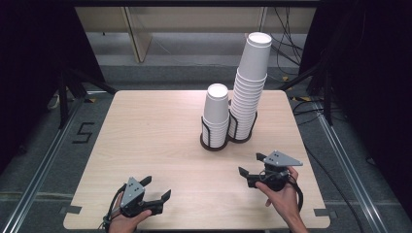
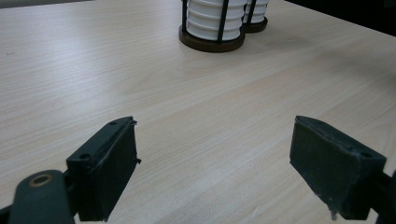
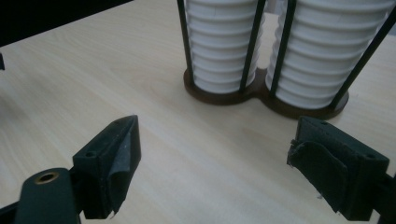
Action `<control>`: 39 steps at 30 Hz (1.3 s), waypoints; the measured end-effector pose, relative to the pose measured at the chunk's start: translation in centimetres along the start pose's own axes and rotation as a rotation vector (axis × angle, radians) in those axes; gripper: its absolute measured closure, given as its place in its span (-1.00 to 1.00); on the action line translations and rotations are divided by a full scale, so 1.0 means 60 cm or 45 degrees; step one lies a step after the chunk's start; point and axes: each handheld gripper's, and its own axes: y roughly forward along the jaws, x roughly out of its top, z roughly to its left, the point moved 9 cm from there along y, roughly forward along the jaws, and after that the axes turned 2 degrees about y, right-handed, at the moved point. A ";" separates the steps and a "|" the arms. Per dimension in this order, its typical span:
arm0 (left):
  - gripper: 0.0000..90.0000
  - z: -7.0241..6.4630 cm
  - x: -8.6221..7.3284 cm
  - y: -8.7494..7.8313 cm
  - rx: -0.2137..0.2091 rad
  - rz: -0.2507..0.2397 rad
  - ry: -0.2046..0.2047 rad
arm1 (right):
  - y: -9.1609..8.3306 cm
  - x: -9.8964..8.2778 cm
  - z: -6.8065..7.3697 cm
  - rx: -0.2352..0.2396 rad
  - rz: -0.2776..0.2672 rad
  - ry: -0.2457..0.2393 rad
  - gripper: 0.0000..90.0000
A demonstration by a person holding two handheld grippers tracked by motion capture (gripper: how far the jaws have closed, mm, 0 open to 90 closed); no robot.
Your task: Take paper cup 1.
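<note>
L claw (image 1: 156, 189) sits low at the near-left of the desk (image 1: 145, 141), jaws spread wide w/ nothing between them; in the left gripper view just bare wood lies btwn the pads. R claw (image 1: 251, 164) is near the right edge, also wide open & empty, aimed twd the cups; the right gripper view looks straight at the base of both stacks, close but not touching.

Out from there: two stacks of white paper cups stand upside down in a black twin holder (image 1: 214, 144) mid-desk, right of centre. Short stack (image 1: 216, 114) on the left ring, tall stack (image 1: 248, 92) on the right ring, leaning a bit at the top. The two rings touch each other.

Progress, as I read it: nothing picked yet. No loose cup on the desk, none in either claw, so the job looks at its start. R claw seems nearest to a first grab, prob. a cup off a stack. L claw is well apart from the cups, idle.
</note>
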 end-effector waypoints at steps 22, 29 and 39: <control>-0.68 -0.003 -0.004 0.002 -0.009 0.006 -0.017 | 0.045 0.131 0.016 0.027 -0.112 -0.053 -0.59; -0.68 -0.003 -0.005 0.003 -0.011 0.012 -0.023 | 0.066 0.175 0.015 0.015 -0.155 -0.068 -0.59; -0.68 -0.005 -0.006 0.004 -0.019 0.014 -0.018 | 0.098 0.226 0.014 -0.028 -0.161 -0.060 -0.60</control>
